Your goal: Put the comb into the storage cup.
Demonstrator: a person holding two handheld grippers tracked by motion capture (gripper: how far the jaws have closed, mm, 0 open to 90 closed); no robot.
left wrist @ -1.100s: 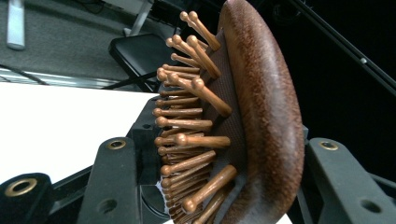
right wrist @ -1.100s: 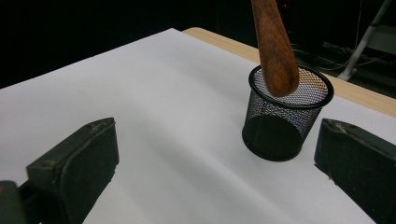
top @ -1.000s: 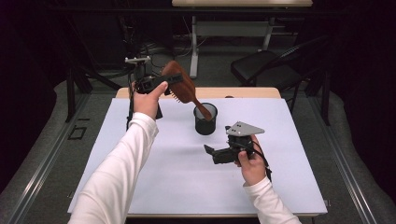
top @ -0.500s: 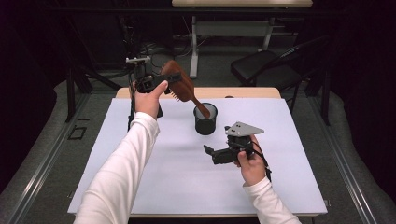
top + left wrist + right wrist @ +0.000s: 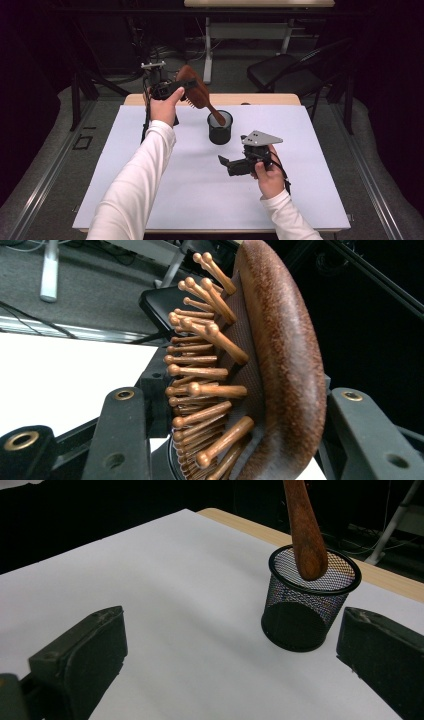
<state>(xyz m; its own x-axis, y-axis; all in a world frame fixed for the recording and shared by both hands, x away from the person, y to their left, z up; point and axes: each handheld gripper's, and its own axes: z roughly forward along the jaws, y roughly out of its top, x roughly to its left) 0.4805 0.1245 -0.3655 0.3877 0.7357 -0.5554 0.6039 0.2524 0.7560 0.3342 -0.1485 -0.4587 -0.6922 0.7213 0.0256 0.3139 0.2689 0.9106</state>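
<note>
While the left claw (image 5: 182, 89) clamps its head, the hairbrush (image 5: 197, 92) slants into the cup (image 5: 220, 131).

I hold the brown wooden hairbrush (image 5: 192, 90) by its oval head, tilted, pegs facing left in the left gripper view; its handle tip sits inside the rim of the black mesh cup (image 5: 220, 129), upright mid-table.

The brush (image 5: 280, 365) looks like reddish wood, slightly grainy, with smooth wooden pins. Next to it, the cup (image 5: 312, 600) is matt black wire mesh on a plain white table (image 5: 150, 175).
</note>
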